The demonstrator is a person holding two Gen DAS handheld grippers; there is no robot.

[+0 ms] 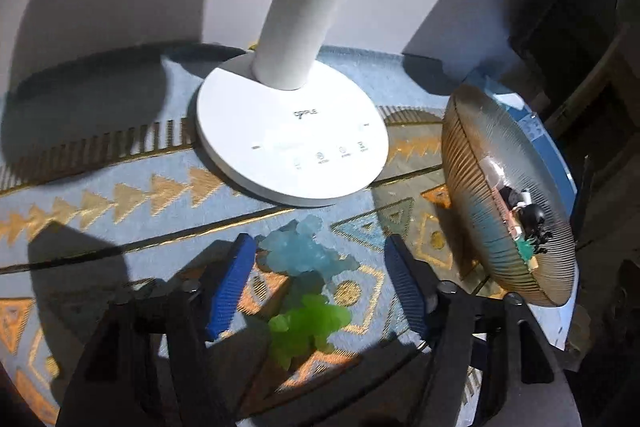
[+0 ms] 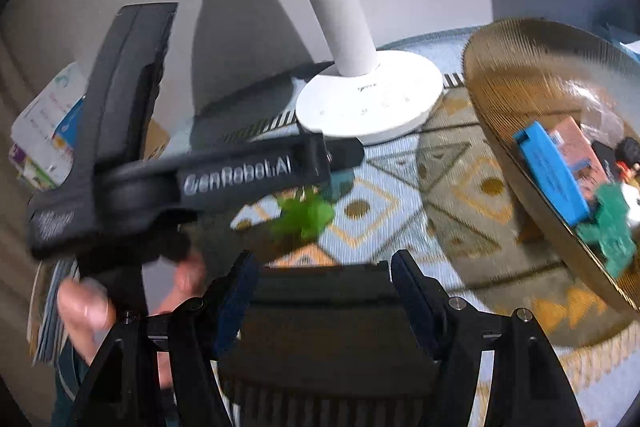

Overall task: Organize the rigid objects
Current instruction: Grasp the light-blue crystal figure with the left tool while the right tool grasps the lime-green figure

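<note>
Left gripper [image 1: 320, 283] fingers spread around the green toy [image 1: 308, 327].

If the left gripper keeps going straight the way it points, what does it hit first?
Most likely the green toy lying between the open left gripper fingers, with the pale blue toy just beyond; the lamp base sits farther on. Depth is uncertain.

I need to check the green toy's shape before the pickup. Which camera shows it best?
The left wrist view: the green toy lies sharp and unobstructed between the open left gripper fingers. In the right wrist view it is blurred and partly hidden behind the left gripper's body.
</note>
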